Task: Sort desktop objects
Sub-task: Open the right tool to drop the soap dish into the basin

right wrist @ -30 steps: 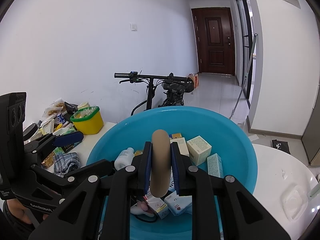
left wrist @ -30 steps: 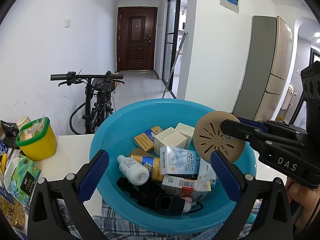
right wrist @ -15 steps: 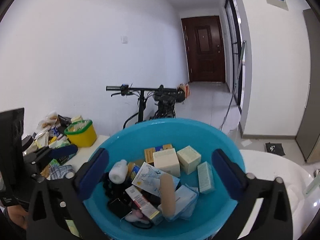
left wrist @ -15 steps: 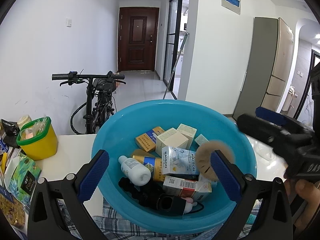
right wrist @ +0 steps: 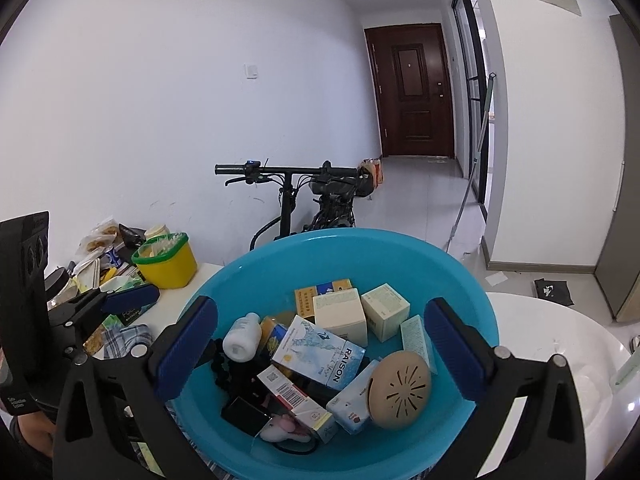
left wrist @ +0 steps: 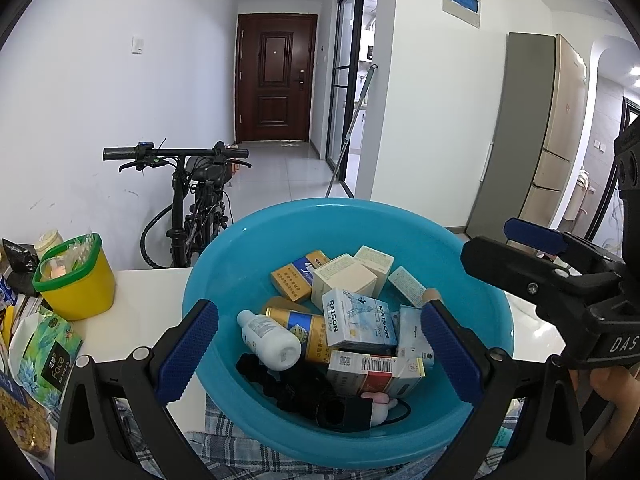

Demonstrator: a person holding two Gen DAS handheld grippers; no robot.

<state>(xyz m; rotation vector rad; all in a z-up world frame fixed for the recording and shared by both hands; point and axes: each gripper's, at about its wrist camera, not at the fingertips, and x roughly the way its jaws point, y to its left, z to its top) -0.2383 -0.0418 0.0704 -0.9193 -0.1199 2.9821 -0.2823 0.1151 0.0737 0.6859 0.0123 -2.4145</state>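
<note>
A blue plastic basin [left wrist: 340,204] stands on the white table, filled with small boxes, a white bottle [left wrist: 272,340], a RAISON box [left wrist: 358,320] and black items. A tan round slotted disc [right wrist: 400,390] lies inside at the front right, leaning on a packet. In the left wrist view only the disc's edge [left wrist: 432,294] shows. My right gripper [right wrist: 320,350] hangs open over the basin [right wrist: 360,234] with nothing between its fingers. My left gripper [left wrist: 320,344] is open and empty too, held over the basin's near side.
A yellow tub with a green rim [left wrist: 74,280] and snack packets [left wrist: 44,352] crowd the table's left side. A checked cloth [left wrist: 224,440] lies under the basin's front. A bicycle [left wrist: 196,200] leans behind the table. A person's hand [left wrist: 608,384] holds the right gripper.
The right gripper's jaws went from shut on the tan disc to wide open. The disc dropped into the basin and came to rest among the boxes. The left gripper stayed still.
</note>
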